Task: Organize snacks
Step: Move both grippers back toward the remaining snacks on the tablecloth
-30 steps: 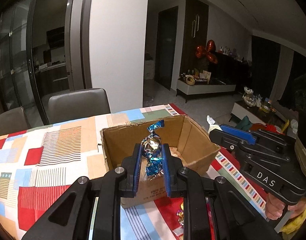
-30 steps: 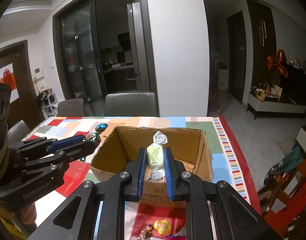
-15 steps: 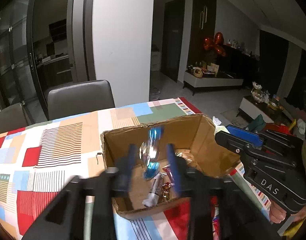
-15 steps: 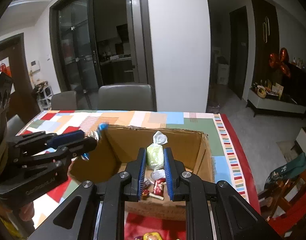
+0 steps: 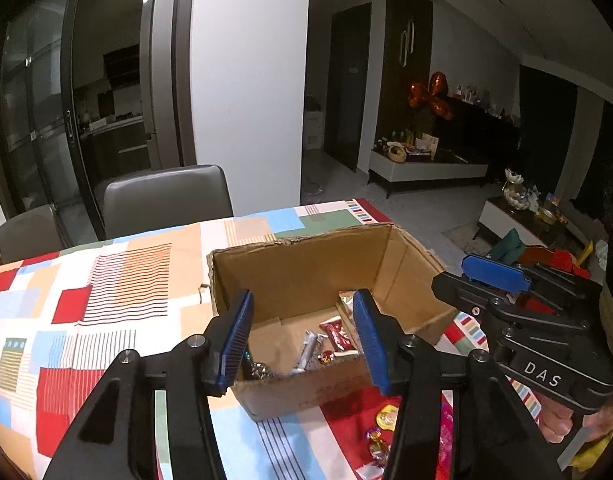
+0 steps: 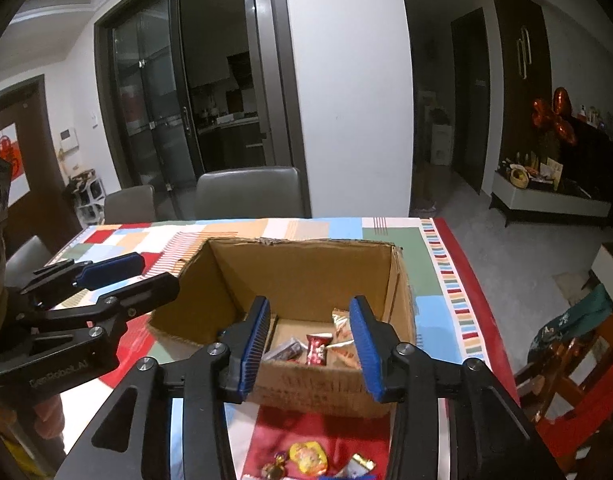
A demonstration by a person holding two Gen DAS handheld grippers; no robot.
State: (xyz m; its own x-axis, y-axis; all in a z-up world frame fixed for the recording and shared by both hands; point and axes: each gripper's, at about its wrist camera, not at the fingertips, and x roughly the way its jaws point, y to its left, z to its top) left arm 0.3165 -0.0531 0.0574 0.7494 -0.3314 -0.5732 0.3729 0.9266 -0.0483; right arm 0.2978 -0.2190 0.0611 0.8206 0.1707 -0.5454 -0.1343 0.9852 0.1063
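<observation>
An open cardboard box (image 5: 306, 268) (image 6: 306, 268) stands on the patchwork tablecloth. Several wrapped snacks lie on its floor, among them a red packet (image 5: 338, 334) (image 6: 317, 350). My left gripper (image 5: 302, 300) hangs over the box's near left part, open, with nothing between its blue pads. My right gripper (image 6: 310, 304) hovers over the near edge; its jaws are opening and nothing is between them. Each gripper also shows in the other's view: the right gripper (image 5: 466, 276) at the box's right side, the left gripper (image 6: 146, 276) at its left side.
Loose candies lie on the cloth in front of the box, including a yellow one (image 5: 387, 416) (image 6: 308, 456). Grey chairs (image 5: 166, 196) (image 6: 246, 192) stand at the table's far edge. The table's right edge (image 6: 474, 300) drops to the floor; a red chair (image 6: 578, 380) is beside it.
Both grippers have opened. The blue-foil candy has left the left jaws and the pale green candy has left the right jaws. The box's inside shows more than before.
</observation>
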